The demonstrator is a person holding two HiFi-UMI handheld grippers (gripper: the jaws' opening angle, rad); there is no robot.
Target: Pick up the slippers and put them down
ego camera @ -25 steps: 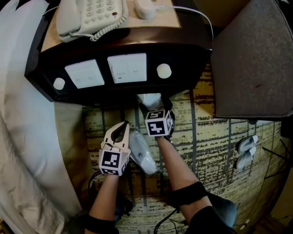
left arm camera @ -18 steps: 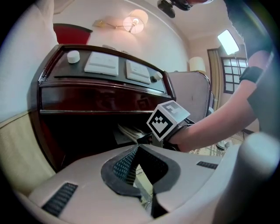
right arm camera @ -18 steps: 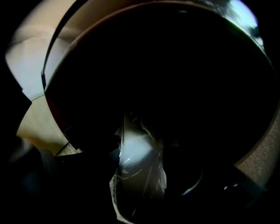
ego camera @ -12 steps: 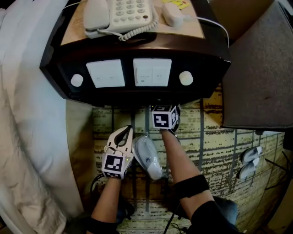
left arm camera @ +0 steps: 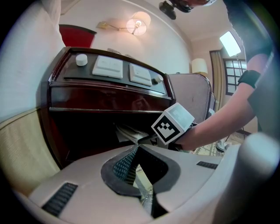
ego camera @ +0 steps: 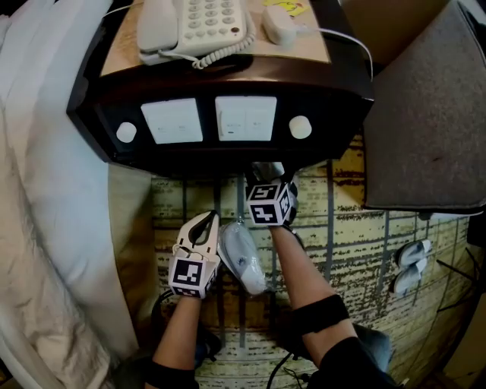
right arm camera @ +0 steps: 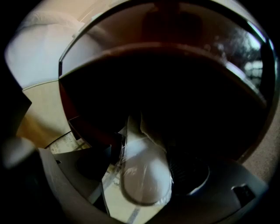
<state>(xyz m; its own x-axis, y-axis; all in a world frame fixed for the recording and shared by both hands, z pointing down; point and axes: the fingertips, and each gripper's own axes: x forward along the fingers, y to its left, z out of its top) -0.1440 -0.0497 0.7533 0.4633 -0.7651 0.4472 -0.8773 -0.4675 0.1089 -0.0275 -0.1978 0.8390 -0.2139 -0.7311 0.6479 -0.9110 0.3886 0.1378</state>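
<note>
A white slipper in clear plastic wrap [ego camera: 241, 257] hangs beside my left gripper [ego camera: 206, 218], between my two arms. The left gripper's jaws [left arm camera: 135, 148] are shut, and crinkled plastic shows in the slit between them. A second wrapped slipper [ego camera: 266, 169] pokes out from under the dark nightstand [ego camera: 213, 156]. My right gripper [ego camera: 266, 175] reaches in to it. In the right gripper view this slipper [right arm camera: 146, 179] lies between the jaws of the right gripper [right arm camera: 144, 153]. Those jaws have just been opening and stand wide on either side of it.
A phone [ego camera: 194, 23] sits on the nightstand. White bedding [ego camera: 38, 190] fills the left side. A grey upholstered seat [ego camera: 425, 114] stands at the right. Another pair of slippers [ego camera: 406, 262] and cables [ego camera: 448, 281] lie on the patterned carpet [ego camera: 357, 235].
The right gripper has drawn back a little from under the nightstand, and more of the white slipper shows at its tips. The left gripper and its slipper stay together.
</note>
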